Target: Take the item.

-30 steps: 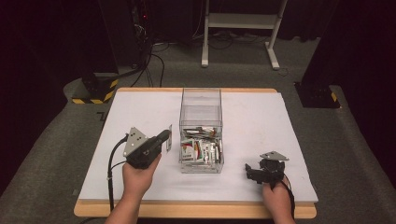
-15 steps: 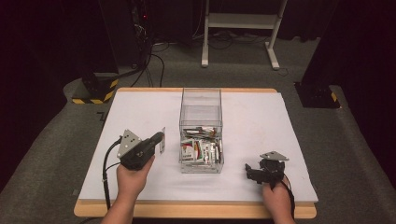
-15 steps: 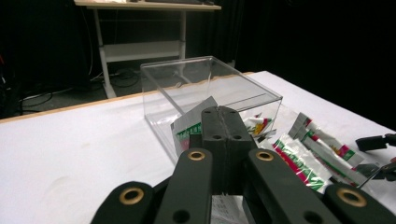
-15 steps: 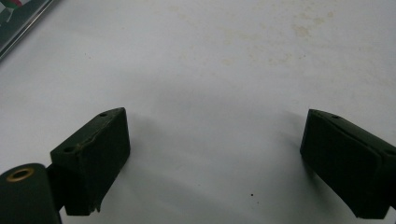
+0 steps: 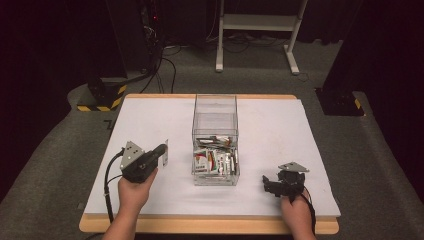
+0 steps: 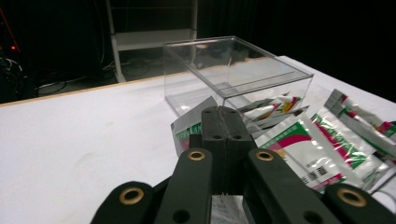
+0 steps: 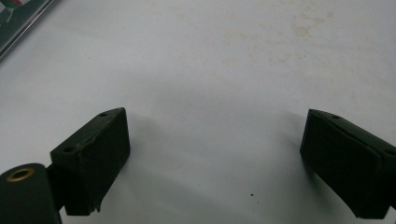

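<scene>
A clear plastic box [image 5: 215,114] stands mid-table with several red, green and white sachets [image 5: 215,160] piled at its near end. My left gripper [image 5: 161,151] hovers left of the box, shut on one silver sachet [image 5: 166,155]. In the left gripper view the jaws [image 6: 223,122] are pressed together on that sachet [image 6: 190,127], with the box [image 6: 236,65] beyond and more sachets [image 6: 308,144] to the right. My right gripper [image 5: 268,184] rests low over the table right of the box, and in the right gripper view it [image 7: 215,158] stands open with nothing between its jaws.
The white table cover [image 5: 140,120] has a wooden edge [image 5: 210,226] along the front. A white frame stand [image 5: 257,25] and cables lie on the floor behind the table. A sachet corner [image 7: 21,14] shows at the right gripper view's top left.
My left gripper has drawn left and toward the person, away from the box, still holding the sachet. The right gripper has stayed where it was.
</scene>
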`<state>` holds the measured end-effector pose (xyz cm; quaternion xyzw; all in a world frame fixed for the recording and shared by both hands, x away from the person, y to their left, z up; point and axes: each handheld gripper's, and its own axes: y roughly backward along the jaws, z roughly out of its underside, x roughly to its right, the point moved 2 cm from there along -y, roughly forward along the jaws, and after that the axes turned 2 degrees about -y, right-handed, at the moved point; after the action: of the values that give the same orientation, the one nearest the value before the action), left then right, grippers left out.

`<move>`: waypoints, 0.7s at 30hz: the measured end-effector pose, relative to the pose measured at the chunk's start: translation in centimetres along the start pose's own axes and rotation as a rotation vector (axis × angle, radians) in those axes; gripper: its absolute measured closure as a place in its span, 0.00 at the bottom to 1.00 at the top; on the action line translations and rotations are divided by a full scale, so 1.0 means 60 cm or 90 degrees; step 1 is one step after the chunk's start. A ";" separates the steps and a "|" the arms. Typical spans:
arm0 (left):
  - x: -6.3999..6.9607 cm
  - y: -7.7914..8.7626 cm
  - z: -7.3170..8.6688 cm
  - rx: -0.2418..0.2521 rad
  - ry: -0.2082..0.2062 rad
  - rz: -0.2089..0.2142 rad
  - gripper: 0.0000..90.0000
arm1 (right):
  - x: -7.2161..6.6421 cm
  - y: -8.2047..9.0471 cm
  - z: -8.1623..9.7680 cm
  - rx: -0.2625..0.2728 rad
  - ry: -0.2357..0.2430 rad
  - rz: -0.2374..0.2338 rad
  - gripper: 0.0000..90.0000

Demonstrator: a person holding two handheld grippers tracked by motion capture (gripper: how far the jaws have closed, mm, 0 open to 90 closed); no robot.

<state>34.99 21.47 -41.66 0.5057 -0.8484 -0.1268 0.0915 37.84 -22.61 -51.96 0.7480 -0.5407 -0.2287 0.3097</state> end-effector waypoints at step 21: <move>-0.058 -0.012 0.025 -0.023 0.007 -0.035 1.00 | 0.000 0.000 0.000 0.001 0.002 0.001 0.09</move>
<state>36.82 24.39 -43.44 0.5279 -0.8312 -0.1417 0.1014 37.85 -22.62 -51.97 0.7484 -0.5408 -0.2269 0.3099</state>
